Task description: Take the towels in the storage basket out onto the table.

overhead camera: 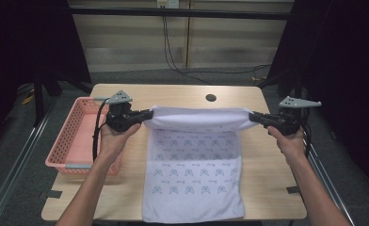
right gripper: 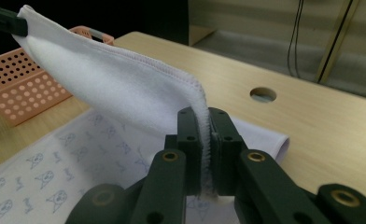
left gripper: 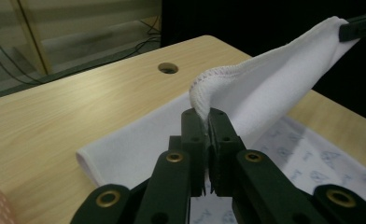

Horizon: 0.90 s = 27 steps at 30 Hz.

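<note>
Off to the left claw's outer side, a pink basket (overhead camera: 79, 136) is sitting on the counter (overhead camera: 126, 188). The left claw (overhead camera: 145, 114) is pinching one far corner of the white printed cloth (overhead camera: 194, 174), jaws clamped tight on the stitched hem. The lifted edge is stretching straight across between the two claws, its long axis running side to side, while the rest is lying flat on the counter below and toward the person. The right claw (overhead camera: 254, 117) is gripping the opposite corner just as tightly. Both hands are level and equally near, so I judge a fold toward the near hem is coming.
</note>
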Motion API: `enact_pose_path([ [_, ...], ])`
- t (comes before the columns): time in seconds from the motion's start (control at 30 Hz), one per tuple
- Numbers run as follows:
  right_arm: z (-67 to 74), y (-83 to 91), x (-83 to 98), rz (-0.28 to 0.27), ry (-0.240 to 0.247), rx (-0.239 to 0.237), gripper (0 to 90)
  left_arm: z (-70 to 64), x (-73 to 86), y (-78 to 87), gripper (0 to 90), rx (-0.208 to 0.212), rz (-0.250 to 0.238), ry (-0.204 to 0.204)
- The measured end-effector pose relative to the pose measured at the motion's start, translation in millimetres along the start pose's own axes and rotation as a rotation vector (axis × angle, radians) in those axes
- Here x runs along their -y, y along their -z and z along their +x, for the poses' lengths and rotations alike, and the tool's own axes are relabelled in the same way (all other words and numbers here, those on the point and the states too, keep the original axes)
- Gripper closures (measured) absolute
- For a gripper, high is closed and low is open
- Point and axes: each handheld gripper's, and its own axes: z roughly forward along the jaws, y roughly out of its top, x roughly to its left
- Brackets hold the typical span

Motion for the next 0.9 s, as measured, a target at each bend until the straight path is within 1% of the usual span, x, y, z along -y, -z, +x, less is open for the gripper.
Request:
enact_pose_path([
  [0.03, 2.1, 4.4, -0.8, -0.004, 0.007, -0.007, 84.6, -3.4, -1.9, 5.2, 86.9, 0.000, -0.002, -0.013],
  [0.07, 5.7, 10.0, -2.5, -0.009, 0.019, -0.012, 84.6, -7.2, -4.5, 12.7, 86.9, 0.016, -0.015, -0.020],
  [0.13, 14.8, 23.9, -8.0, -0.019, 0.047, -0.020, 84.6, -12.4, -8.9, 25.7, 86.9, 0.020, -0.032, -0.036],
  [0.17, 18.7, 29.4, -10.3, -0.032, 0.055, -0.031, 84.6, -15.2, -9.7, 31.3, 86.8, 0.027, -0.047, -0.032],
  [0.2, 23.5, 34.5, -11.9, -0.040, 0.059, -0.040, 84.6, -18.3, -8.9, 36.0, 86.9, 0.031, -0.054, -0.032],
  [0.27, 32.9, 41.4, -10.0, -0.048, 0.078, -0.052, 84.6, -26.1, -0.1, 40.9, 86.9, 0.023, -0.034, -0.049],
  [0.3, 37.2, 43.0, -5.8, -0.043, 0.081, -0.059, 84.6, -29.9, 8.5, 41.9, 86.9, 0.029, -0.019, -0.056],
  [0.37, 45.2, 44.3, 8.3, -0.013, 0.099, -0.074, 84.6, -35.4, 28.2, 42.3, 86.8, 0.040, 0.017, -0.057],
  [0.4, 47.2, 44.4, 15.1, -0.001, 0.093, -0.082, 84.5, -38.0, 44.1, 42.3, 86.7, 0.058, 0.032, -0.038],
  [0.43, 50.6, 44.9, 27.7, 0.017, 0.090, -0.089, 84.4, -40.4, 56.9, 42.2, 86.6, 0.064, 0.046, -0.028],
  [0.5, 55.3, 45.5, 50.1, 0.049, 0.069, -0.114, 84.3, -45.5, 82.1, 40.9, 86.2, 0.090, 0.072, 0.000],
  [0.6, 63.6, 43.7, 84.2, 0.124, 0.052, -0.141, 83.8, -53.7, 113.4, 36.5, 84.9, 0.110, 0.139, 0.005],
  [0.63, 65.9, 43.4, 94.1, 0.148, 0.046, -0.151, 83.7, -56.4, 121.6, 35.5, 84.3, 0.127, 0.162, 0.004],
  [0.7, 69.6, 44.8, 110.3, 0.174, 0.027, -0.165, 83.3, -61.1, 134.6, 34.9, 83.9, 0.146, 0.203, 0.008],
  [0.73, 71.4, 45.9, 116.7, 0.187, 0.022, -0.174, 83.1, -62.5, 139.7, 35.2, 83.9, 0.159, 0.213, 0.013],
  [0.77, 73.5, 47.7, 122.0, 0.200, 0.022, -0.177, 82.3, -63.5, 143.8, 36.4, 83.0, 0.160, 0.222, 0.012],
  [0.8, 74.8, 49.6, 126.5, 0.208, 0.019, -0.188, 81.4, -63.8, 147.8, 37.8, 82.8, 0.166, 0.222, 0.020],
  [0.83, 77.1, 51.7, 130.5, 0.216, 0.011, -0.198, 80.9, -63.9, 152.0, 39.0, 82.6, 0.177, 0.222, 0.036],
  [0.9, 82.4, 55.0, 137.0, 0.239, 0.014, -0.213, 78.6, -65.4, 160.4, 40.1, 81.7, 0.197, 0.251, 0.043],
])
